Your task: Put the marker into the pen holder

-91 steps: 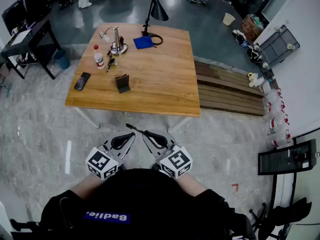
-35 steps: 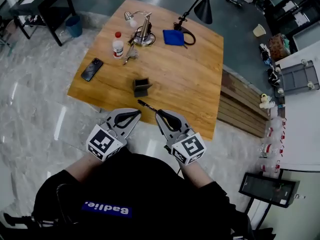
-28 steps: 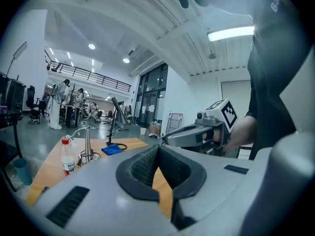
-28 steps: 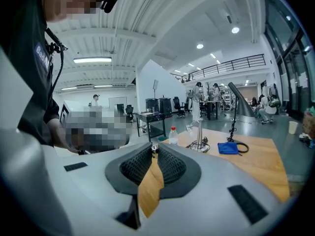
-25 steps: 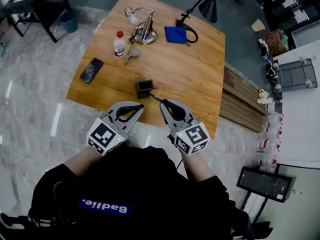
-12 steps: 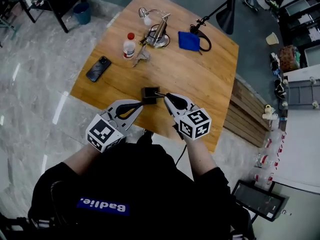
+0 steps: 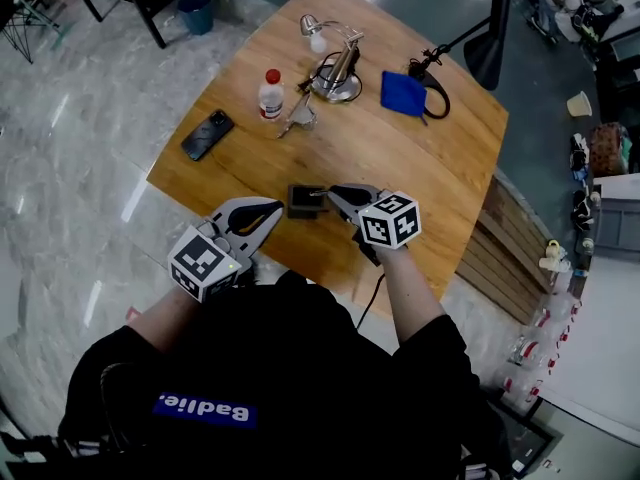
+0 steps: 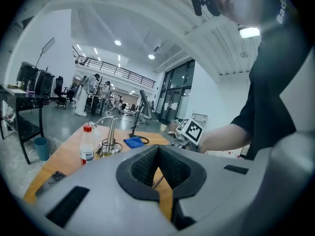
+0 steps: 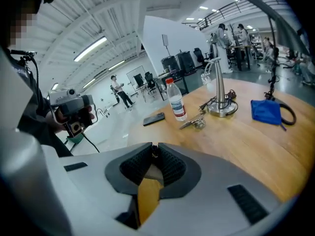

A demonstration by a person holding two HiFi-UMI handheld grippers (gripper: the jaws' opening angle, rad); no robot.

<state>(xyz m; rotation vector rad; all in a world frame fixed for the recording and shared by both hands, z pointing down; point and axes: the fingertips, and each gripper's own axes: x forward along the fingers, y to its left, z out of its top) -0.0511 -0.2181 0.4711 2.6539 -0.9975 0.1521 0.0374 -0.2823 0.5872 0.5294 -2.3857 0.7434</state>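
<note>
A small dark pen holder (image 7: 303,201) stands near the front edge of the wooden table (image 7: 440,178). My right gripper (image 7: 333,192) is shut on a thin black marker (image 7: 320,192), whose free end reaches over the holder's right side. In the right gripper view only a dark stub of the marker (image 9: 155,151) shows between the closed jaws of the right gripper (image 9: 154,147). My left gripper (image 7: 272,208) hovers just left of the holder, shut with nothing in it. In the left gripper view the left gripper (image 8: 157,149) has its jaws together.
A water bottle (image 7: 270,93), keys (image 7: 297,120) and a silver lamp (image 7: 335,63) stand at the table's far side. A phone (image 7: 208,134) lies at the left edge. A blue cloth (image 7: 405,93) sits by a black desk lamp (image 7: 480,48).
The person has walked up to the table. My right gripper carried the marker forward from above the floor to over the pen holder. The left gripper came along, staying shut.
</note>
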